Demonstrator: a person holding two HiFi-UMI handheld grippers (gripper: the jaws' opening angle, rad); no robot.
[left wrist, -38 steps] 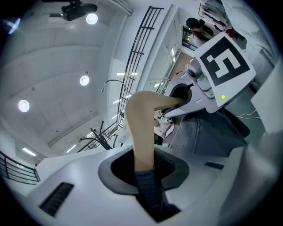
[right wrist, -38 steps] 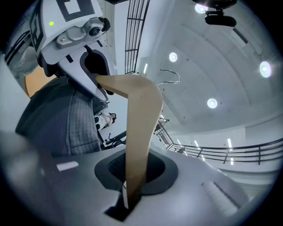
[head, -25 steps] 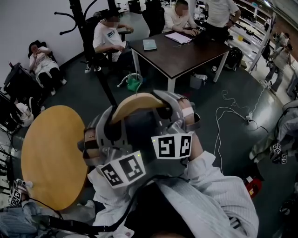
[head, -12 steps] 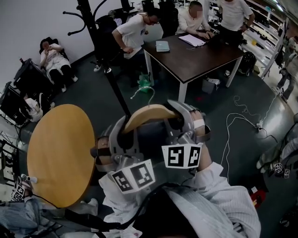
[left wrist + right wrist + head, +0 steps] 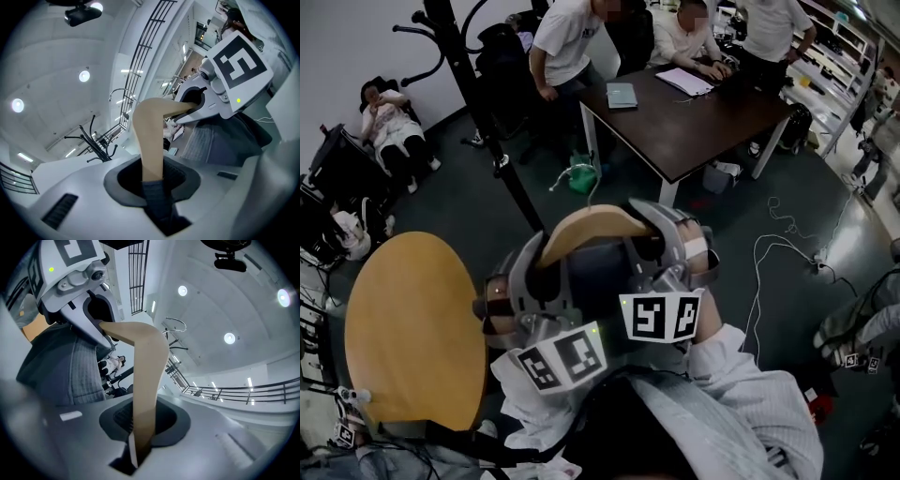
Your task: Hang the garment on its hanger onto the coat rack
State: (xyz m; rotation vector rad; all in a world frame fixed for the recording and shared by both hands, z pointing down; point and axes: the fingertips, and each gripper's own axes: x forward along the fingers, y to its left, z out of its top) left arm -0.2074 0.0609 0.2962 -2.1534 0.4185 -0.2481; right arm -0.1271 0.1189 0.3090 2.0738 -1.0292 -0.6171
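Hard hanger (image 5: 581, 217), floppy garment (image 5: 591, 264)
The left claw (image 5: 542, 262) grips one wooden end and the right claw (image 5: 649, 227) is closing on the other. The wood looks best to hold, not the garment.

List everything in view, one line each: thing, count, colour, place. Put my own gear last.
hanger: one, tan wood, held between both tongs
garment: one, dark grey, draped on the hanger
coat rack: one, black, upper left
round table: one, light wood, lower left
rectangular table: one, dark brown, upper centre
bag: one, green, floor beside that table
cable: one, white, floor at right
people: at least four, light tops, at the rectangular table and by the left wall
left tongs: one, grey, shut on the hanger
right tongs: one, grey, jaws closing on the hanger
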